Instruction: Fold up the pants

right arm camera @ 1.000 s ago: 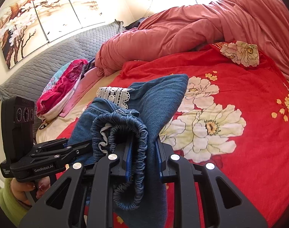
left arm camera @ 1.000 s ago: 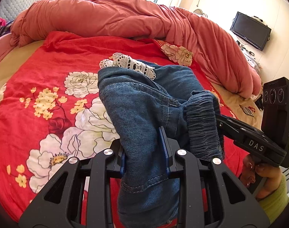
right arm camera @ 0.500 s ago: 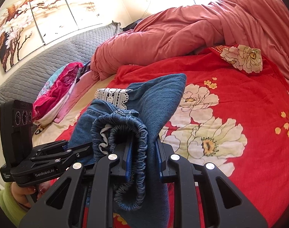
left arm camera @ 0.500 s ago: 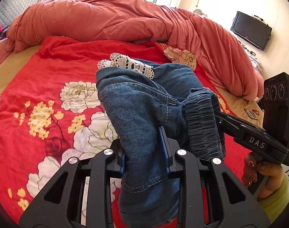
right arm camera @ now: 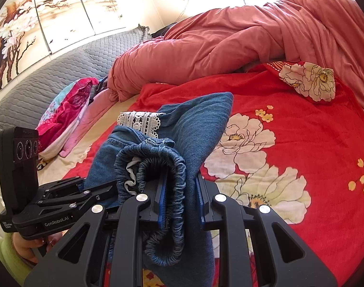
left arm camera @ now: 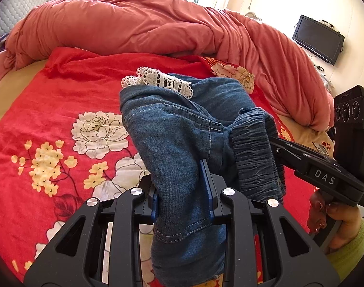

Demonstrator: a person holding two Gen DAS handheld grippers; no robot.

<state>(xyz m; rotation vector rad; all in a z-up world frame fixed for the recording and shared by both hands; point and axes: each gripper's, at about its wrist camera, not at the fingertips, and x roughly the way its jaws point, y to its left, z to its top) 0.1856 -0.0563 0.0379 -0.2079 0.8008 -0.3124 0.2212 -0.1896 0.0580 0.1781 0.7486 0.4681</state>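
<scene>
- left gripper (left arm camera: pixel 182 191): jaws pinched tight on a denim fold of the pants (left arm camera: pixel 182 143), hem stitching hangs below the blue pads (left arm camera: pixel 207 186)
- right gripper (right arm camera: pixel 179 196): jaws clamped on the gathered elastic waistband (right arm camera: pixel 162 167), a loop of it droops under the fingers
- pants: blue denim, bunched and held up between both grippers, above the red floral bedspread (left arm camera: pixel 50 124); far end of the fabric looks draped toward the bed (contact there hard to confirm)
- white lace trim (left arm camera: pixel 158 80) pokes out at the top of the denim bundle, also seen in the right wrist view (right arm camera: pixel 140 119)
- right gripper body in the left wrist view (left arm camera: pixel 325 167), marked "DAS", person's hand (left arm camera: pixel 335 217) on the handle, green sleeve
- left gripper body in the right wrist view (right arm camera: pixel 50 203), just beside the waistband, touching the denim
- the two grippers sit close together, side by side
- salmon duvet (left arm camera: pixel 146 24) heaped along the far side of the bed
- grey quilted headboard (right arm camera: pixel 50 81), pink patterned cloth pile (right arm camera: pixel 64 110) near it
- blossom paintings (right arm camera: pixel 38 24) on the wall, TV (left arm camera: pixel 318 38) wall-mounted
</scene>
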